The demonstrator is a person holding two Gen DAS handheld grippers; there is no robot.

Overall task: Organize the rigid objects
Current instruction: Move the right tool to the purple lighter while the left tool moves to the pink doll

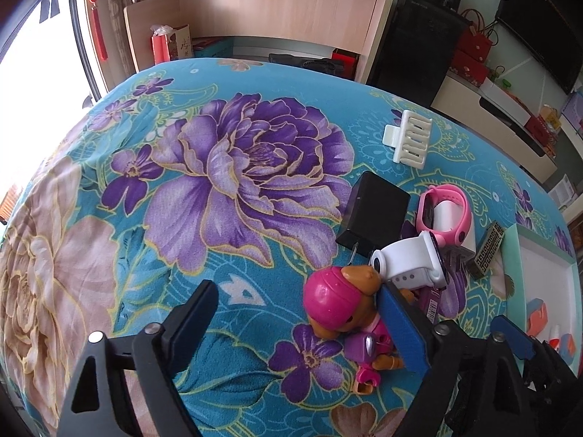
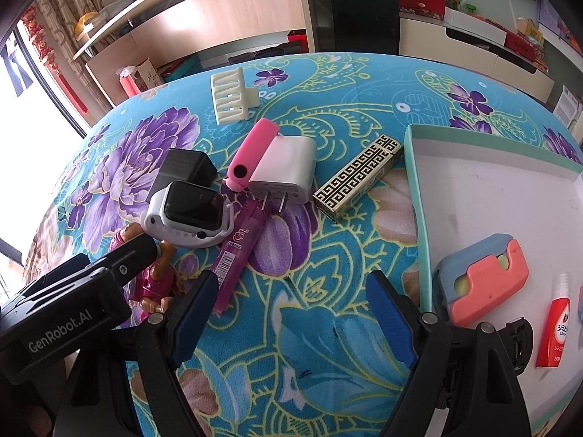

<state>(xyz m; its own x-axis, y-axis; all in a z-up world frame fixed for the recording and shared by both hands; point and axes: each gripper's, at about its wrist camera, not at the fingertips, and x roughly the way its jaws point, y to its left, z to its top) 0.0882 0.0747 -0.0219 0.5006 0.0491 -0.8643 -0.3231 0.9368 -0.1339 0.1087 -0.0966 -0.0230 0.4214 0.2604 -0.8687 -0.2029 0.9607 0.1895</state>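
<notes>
So the sorting is maybe a third done, judging by what's where. The white tray with the teal rim already holds a blue-and-coral gadget and a little red bottle with Japanese print on it, plus something at the edge that's cut off. Everything else is out on the flowery bedspread: a cream hair claw, a black charger, a white charger with a pink watch band leaning on it, a white smartwatch, a gold-and-black patterned box, a purple lighter with a barcode label (writing too small to read) and a toy pup figure in a pink helmet.

The left gripper has its jaws apart, the toy pup sits just inside its right finger, nothing pressed yet. The right gripper also stands wide, over bare cloth, holding nothing. The left gripper's body reads "GenRobot.AI" in the right wrist view
</notes>
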